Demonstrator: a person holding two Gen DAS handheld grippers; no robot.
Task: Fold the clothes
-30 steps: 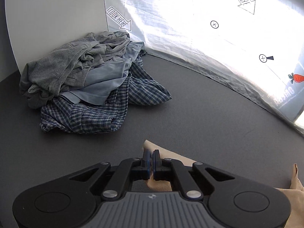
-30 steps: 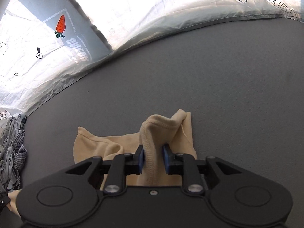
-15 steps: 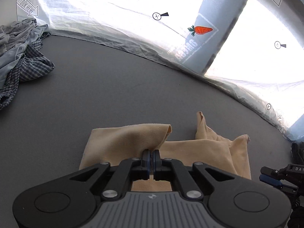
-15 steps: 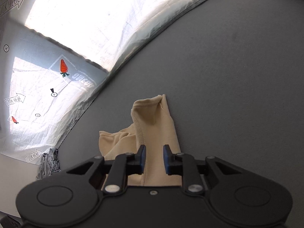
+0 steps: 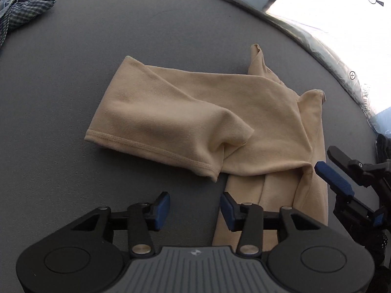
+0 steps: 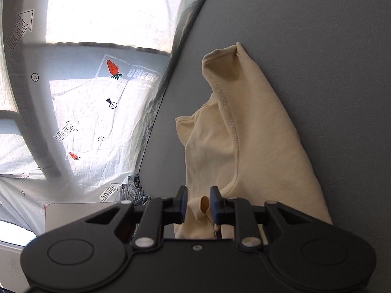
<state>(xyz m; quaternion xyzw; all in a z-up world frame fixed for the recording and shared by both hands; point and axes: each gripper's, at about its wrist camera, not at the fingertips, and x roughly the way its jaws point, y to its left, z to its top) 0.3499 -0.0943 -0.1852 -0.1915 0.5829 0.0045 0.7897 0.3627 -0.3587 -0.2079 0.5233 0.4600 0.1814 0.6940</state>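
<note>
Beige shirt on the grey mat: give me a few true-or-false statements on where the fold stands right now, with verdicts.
1. The left hand-held gripper is clamped on the beige shirt. False: its jaws have just opened, with only bare grey mat between them.
2. Shirt fabric sits between the right hand-held gripper's jaws. True.
3. One sleeve lies folded across the shirt. True.
4. The checked cloth lies on top of the shirt. False: it lies apart, at the mat's far edge.

Plaid garment (image 5: 23, 7) cut off at the frame corner, beige shirt's (image 5: 195, 112) near hem hidden behind the left gripper (image 5: 194, 208), backdrop lettering (image 6: 144, 78) too blurred to be read
</note>
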